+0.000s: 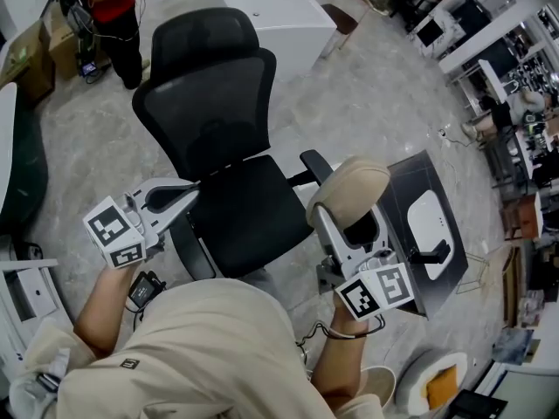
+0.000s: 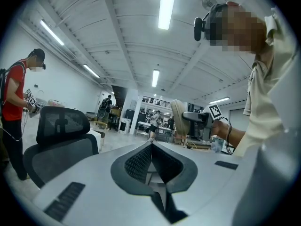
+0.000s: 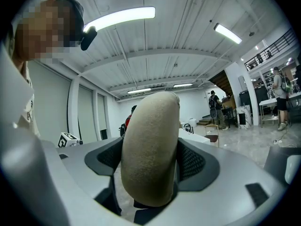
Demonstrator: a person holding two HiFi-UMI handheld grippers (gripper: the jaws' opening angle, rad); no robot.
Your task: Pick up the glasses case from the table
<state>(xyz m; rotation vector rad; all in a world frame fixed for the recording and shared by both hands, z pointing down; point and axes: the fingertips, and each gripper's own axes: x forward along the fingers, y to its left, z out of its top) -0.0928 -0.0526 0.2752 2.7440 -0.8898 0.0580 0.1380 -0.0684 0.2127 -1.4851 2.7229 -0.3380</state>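
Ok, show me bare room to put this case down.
The office chair's seat, between the left gripper and the right gripper holding the glasses case, is bare. The white table behind the chair looks mostly bare. The dark board at right is partly taken by a white object. The desks along the right edge are crowded.

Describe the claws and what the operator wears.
The left claw and right claw are pale grey plastic with dark ribbed pads, each carrying a white cube with black square markers. A black cable loops at the right wrist. The person wears a beige short-sleeved top.
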